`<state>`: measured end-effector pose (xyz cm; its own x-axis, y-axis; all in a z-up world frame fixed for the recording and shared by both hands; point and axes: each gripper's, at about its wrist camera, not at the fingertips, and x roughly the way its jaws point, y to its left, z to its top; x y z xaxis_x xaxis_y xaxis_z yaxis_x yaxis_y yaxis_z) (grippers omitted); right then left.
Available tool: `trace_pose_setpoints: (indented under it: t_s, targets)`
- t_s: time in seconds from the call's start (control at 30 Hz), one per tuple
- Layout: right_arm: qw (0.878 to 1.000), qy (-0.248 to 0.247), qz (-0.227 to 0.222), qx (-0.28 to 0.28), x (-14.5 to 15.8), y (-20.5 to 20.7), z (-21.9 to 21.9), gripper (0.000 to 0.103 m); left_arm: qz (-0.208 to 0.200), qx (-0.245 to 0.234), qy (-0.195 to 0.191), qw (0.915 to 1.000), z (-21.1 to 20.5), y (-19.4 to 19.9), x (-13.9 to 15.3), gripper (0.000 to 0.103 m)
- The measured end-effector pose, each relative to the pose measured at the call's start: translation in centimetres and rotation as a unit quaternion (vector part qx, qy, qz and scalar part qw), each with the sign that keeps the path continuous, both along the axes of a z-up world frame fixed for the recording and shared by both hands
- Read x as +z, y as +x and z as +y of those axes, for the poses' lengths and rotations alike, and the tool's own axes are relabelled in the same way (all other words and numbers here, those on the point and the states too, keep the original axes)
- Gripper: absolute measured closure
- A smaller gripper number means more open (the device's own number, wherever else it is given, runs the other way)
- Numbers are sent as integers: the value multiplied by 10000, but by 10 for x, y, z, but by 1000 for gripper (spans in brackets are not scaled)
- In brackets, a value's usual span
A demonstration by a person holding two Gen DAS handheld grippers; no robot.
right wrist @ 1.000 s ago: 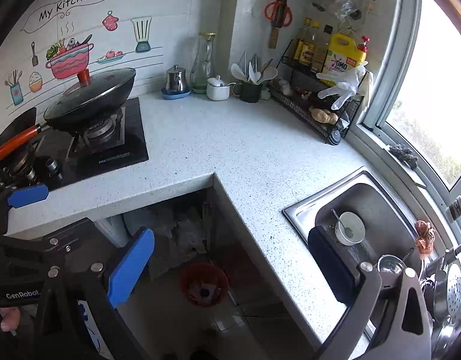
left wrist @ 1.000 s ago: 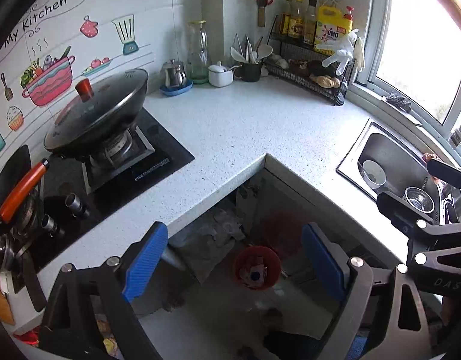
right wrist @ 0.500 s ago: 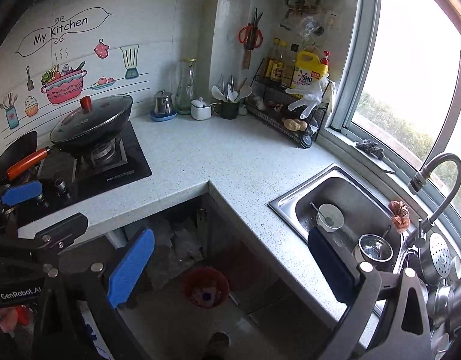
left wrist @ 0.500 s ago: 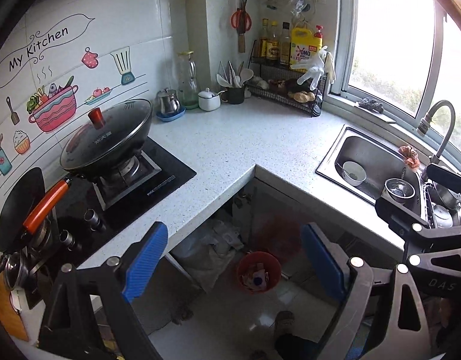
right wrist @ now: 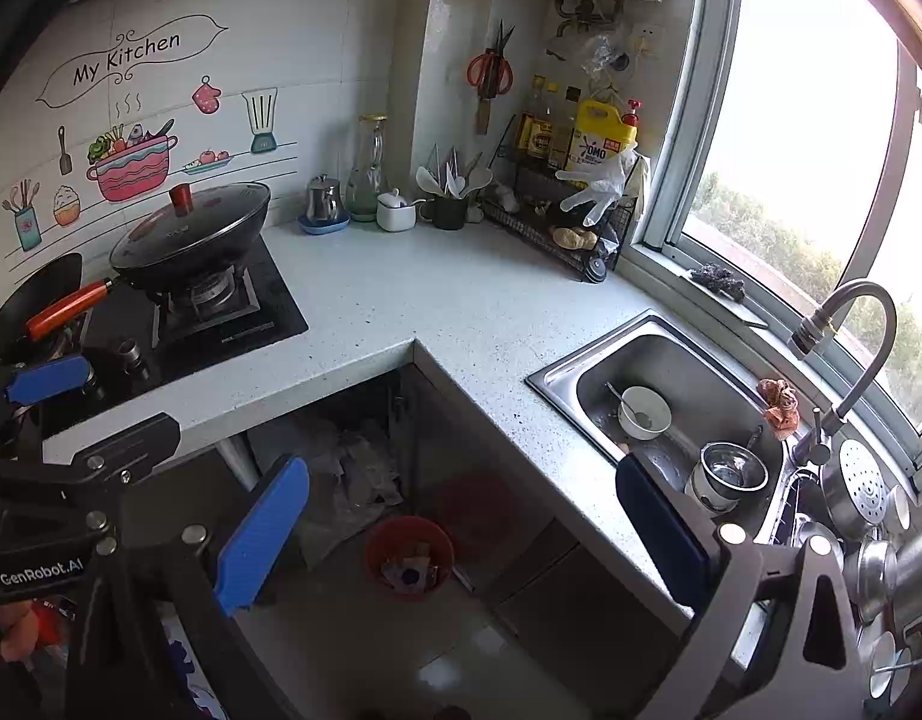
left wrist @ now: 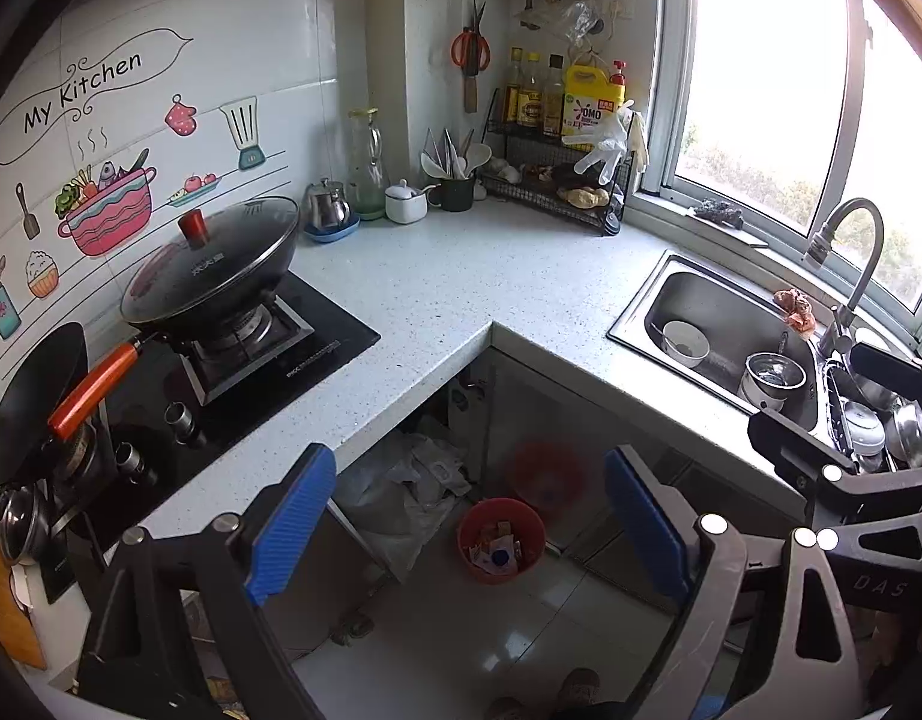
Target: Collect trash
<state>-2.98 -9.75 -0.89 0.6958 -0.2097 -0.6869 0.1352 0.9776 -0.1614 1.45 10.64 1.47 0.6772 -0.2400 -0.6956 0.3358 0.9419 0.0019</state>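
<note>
A small red bin (left wrist: 502, 540) with wrappers inside stands on the tiled floor in the inner corner of the L-shaped counter; it also shows in the right wrist view (right wrist: 409, 558). My left gripper (left wrist: 467, 459) hangs high above it, open, with nothing between its blue pads. My right gripper (right wrist: 461, 468) is likewise open and empty, well above the floor. Each gripper shows at the edge of the other's view: the right gripper (left wrist: 851, 480) on the right, the left gripper (right wrist: 47, 378) on the left. No loose trash lies on the counter.
Grey speckled counter (left wrist: 461, 276) with a lidded wok (left wrist: 215, 264) on the gas hob. A steel sink (right wrist: 659, 360) holds a bowl and a pot, faucet (right wrist: 845, 324) beside it. Wire rack (left wrist: 557, 192) with bottles in the corner. Crumpled plastic bags (left wrist: 413, 480) under the counter.
Both grippers have drawn back and risen; the bin looks smaller, and the window, faucet and upper wall have come into view. Jaws stayed open.
</note>
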Motion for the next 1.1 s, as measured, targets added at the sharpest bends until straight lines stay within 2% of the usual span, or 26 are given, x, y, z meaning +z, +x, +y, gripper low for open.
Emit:
trace_pose_setpoints:
  t_s: [0.57, 1.1]
  targets:
    - [9999, 34, -107, 26, -1, -16, 2, 1, -205, 55, 83, 9997, -5, -21, 2, 13]
    - [9999, 82, -84, 39, 0, -22, 3, 1, -225, 64, 118, 9997, -6, -26, 1, 13]
